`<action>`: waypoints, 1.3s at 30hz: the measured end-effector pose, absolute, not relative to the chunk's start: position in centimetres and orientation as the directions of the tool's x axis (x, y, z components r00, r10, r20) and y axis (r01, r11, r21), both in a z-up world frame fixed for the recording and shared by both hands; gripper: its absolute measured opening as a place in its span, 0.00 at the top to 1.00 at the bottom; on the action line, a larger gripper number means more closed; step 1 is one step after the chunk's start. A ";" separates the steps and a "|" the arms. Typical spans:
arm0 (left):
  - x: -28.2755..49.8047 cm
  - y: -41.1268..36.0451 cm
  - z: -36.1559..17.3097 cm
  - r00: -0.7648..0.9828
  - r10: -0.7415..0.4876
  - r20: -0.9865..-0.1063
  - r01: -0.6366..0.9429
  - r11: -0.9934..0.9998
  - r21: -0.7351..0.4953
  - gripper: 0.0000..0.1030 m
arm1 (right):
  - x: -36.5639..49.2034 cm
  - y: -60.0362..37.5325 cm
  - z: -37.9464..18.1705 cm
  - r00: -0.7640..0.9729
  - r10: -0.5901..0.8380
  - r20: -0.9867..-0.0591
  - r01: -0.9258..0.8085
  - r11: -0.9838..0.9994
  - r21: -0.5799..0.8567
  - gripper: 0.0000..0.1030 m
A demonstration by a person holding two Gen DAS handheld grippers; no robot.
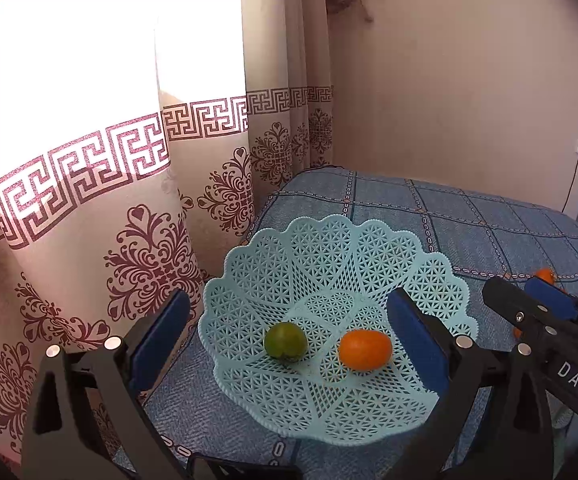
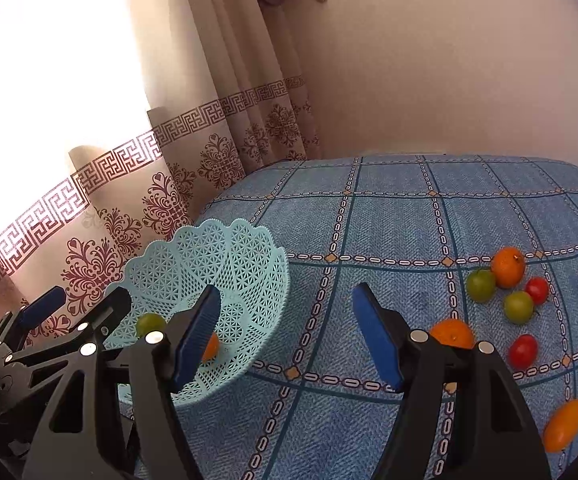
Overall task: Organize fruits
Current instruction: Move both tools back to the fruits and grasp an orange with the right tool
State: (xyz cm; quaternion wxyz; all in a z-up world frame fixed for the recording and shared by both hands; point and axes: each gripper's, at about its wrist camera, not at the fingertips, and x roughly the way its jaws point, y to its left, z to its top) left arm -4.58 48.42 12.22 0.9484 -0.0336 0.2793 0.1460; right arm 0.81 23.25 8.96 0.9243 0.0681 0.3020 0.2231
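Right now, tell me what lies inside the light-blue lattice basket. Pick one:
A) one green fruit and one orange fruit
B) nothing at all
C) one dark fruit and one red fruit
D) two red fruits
A: the left wrist view shows a green fruit and an orange fruit resting side by side on the floor of the basket, with nothing else in it.

- Basket (image 1: 329, 264): pale blue plastic, an open lattice with a scalloped rim, matt.
- Bed cover (image 2: 389, 208): woven blue cloth, visibly coarse, with printed check lines.
- Curtain (image 1: 89, 240): thin cloth, light glowing through, dark red print slightly glittery.
- Left tongs (image 1: 289, 344): matt black plastic frame, ribbed blue pads, shiny metal pins.
- Orange fruit (image 1: 365, 349) in the basket: smooth, glossy skin.
- Wall (image 1: 469, 100): matt and plain.
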 end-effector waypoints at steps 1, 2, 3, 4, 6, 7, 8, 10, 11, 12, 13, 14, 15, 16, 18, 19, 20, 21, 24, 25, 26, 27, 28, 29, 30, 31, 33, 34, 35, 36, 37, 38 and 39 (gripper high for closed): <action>-4.5 48.4 12.2 0.802 0.258 -0.539 -0.293 0.956 0.020 0.03 | 0.8 23.2 9.0 0.721 0.451 -0.527 -0.369 0.893 0.259 0.34; -4.5 48.3 12.3 0.802 0.257 -0.539 -0.290 0.957 0.023 0.03 | 0.8 23.1 9.1 0.724 0.447 -0.526 -0.367 0.894 0.256 0.34; -4.5 48.2 12.4 0.803 0.256 -0.538 -0.288 0.957 0.026 0.03 | 0.7 22.9 9.2 0.728 0.442 -0.524 -0.363 0.897 0.252 0.33; -4.5 48.1 12.4 0.804 0.256 -0.537 -0.286 0.958 0.029 0.03 | 0.7 22.8 9.3 0.732 0.438 -0.522 -0.359 0.899 0.251 0.33; -4.5 47.9 12.5 0.806 0.254 -0.534 -0.281 0.959 0.033 0.03 | 0.6 22.4 9.4 0.738 0.432 -0.518 -0.350 0.902 0.253 0.33; -4.6 47.8 12.6 0.808 0.253 -0.533 -0.279 0.960 0.033 0.03 | 0.5 22.2 9.5 0.742 0.429 -0.516 -0.345 0.903 0.255 0.32; -4.6 47.7 12.6 0.809 0.250 -0.532 -0.276 0.961 0.032 0.03 | 0.5 21.9 9.6 0.745 0.424 -0.515 -0.339 0.906 0.255 0.31; -4.7 47.4 12.7 0.812 0.245 -0.530 -0.269 0.963 0.032 0.03 | 0.4 21.4 9.6 0.750 0.415 -0.516 -0.327 0.910 0.256 0.31; -4.8 47.2 12.8 0.813 0.241 -0.529 -0.265 0.964 0.033 0.03 | 0.3 21.1 9.6 0.751 0.410 -0.517 -0.320 0.912 0.257 0.31; -4.9 46.9 12.8 0.815 0.239 -0.528 -0.261 0.965 0.034 0.03 | 0.2 20.7 9.6 0.754 0.404 -0.519 -0.313 0.914 0.257 0.31; -4.9 46.7 12.8 0.816 0.236 -0.527 -0.256 0.966 0.037 0.03 | 0.1 20.4 9.6 0.756 0.399 -0.520 -0.308 0.917 0.256 0.31; -5.0 46.4 12.8 0.818 0.234 -0.526 -0.251 0.967 0.040 0.03 | 0.0 20.1 9.5 0.758 0.392 -0.522 -0.301 0.920 0.252 0.31; -5.0 46.2 12.8 0.820 0.230 -0.524 -0.245 0.969 0.042 0.03 | -0.1 19.7 9.5 0.760 0.384 -0.524 -0.295 0.923 0.248 0.31; -5.1 45.9 12.8 0.821 0.227 -0.523 -0.241 0.970 0.044 0.03 | -0.2 19.4 9.4 0.761 0.377 -0.527 -0.290 0.926 0.243 0.31; -5.1 45.5 12.7 0.824 0.222 -0.521 -0.231 0.972 0.048 0.03 | -0.5 18.7 9.2 0.765 0.361 -0.533 -0.282 0.932 0.227 0.31; -5.1 45.3 12.7 0.825 0.220 -0.520 -0.227 0.973 0.050 0.03 | -0.7 18.4 9.0 0.767 0.351 -0.537 -0.278 0.936 0.216 0.31; -5.2 45.1 12.7 0.826 0.219 -0.519 -0.224 0.973 0.053 0.03 | -0.9 18.0 8.8 0.768 0.342 -0.542 -0.274 0.940 0.205 0.31; -5.3 44.9 12.7 0.827 0.217 -0.519 -0.221 0.974 0.054 0.03 | -1.1 17.6 8.7 0.768 0.334 -0.546 -0.270 0.943 0.196 0.31; -5.4 44.3 12.8 0.830 0.208 -0.518 -0.209 0.976 0.057 0.03 | -1.7 16.2 8.2 0.771 0.311 -0.556 -0.255 0.950 0.178 0.31; -5.4 44.0 12.8 0.831 0.203 -0.518 -0.202 0.978 0.059 0.03 | -1.9 15.7 8.0 0.773 0.302 -0.558 -0.248 0.953 0.172 0.31; -5.4 43.7 12.8 0.832 0.197 -0.519 -0.195 0.979 0.060 0.03 | -2.2 15.2 7.9 0.775 0.293 -0.560 -0.241 0.956 0.167 0.31; -5.4 43.5 12.7 0.832 0.188 -0.522 -0.185 0.981 0.058 0.03 | -2.4 14.6 7.7 0.776 0.286 -0.562 -0.235 0.958 0.163 0.31; -5.4 43.3 12.7 0.832 0.176 -0.526 -0.174 0.983 0.054 0.03 | -2.6 14.0 7.6 0.778 0.278 -0.564 -0.228 0.961 0.159 0.31; -5.4 42.9 12.6 0.832 0.166 -0.529 -0.165 0.985 0.050 0.03 | -2.8 13.4 7.5 0.779 0.269 -0.566 -0.220 0.963 0.155 0.31; -5.5 42.5 12.6 0.832 0.157 -0.532 -0.156 0.987 0.048 0.03 | -3.0 12.8 7.3 0.780 0.260 -0.569 -0.212 0.966 0.151 0.31; -5.6 42.1 12.5 0.831 0.148 -0.535 -0.146 0.988 0.048 0.03 | -3.1 12.2 7.2 0.781 0.251 -0.572 -0.203 0.968 0.147 0.31; -5.6 41.4 12.3 0.831 0.134 -0.540 -0.127 0.991 0.050 0.03 | -3.4 10.9 6.9 0.782 0.233 -0.578 -0.185 0.972 0.143 0.31; -5.7 41.0 12.2 0.830 0.126 -0.543 -0.117 0.992 0.052 0.03 | -3.6 10.2 6.7 0.782 0.225 -0.581 -0.176 0.974 0.141 0.31; -5.7 40.6 12.1 0.829 0.119 -0.547 -0.108 0.993 0.053 0.03 | -3.8 9.6 6.6 0.783 0.216 -0.584 -0.168 0.976 0.137 0.31; -5.7 40.2 12.0 0.827 0.111 -0.551 -0.099 0.994 0.053 0.03 | -3.8 9.1 6.5 0.783 0.207 -0.587 -0.160 0.978 0.132 0.31; -5.7 39.9 11.9 0.825 0.103 -0.555 -0.090 0.995 0.052 0.03 | -3.9 8.6 6.4 0.783 0.199 -0.590 -0.153 0.980 0.127 0.31; -5.6 39.5 11.8 0.823 0.096 -0.560 -0.081 0.995 0.052 0.03 | -4.0 8.0 6.2 0.782 0.191 -0.594 -0.146 0.982 0.124 0.31; -5.6 39.1 11.7 0.820 0.090 -0.565 -0.072 0.996 0.053 0.03 | -4.1 7.5 6.0 0.780 0.185 -0.598 -0.140 0.983 0.121 0.31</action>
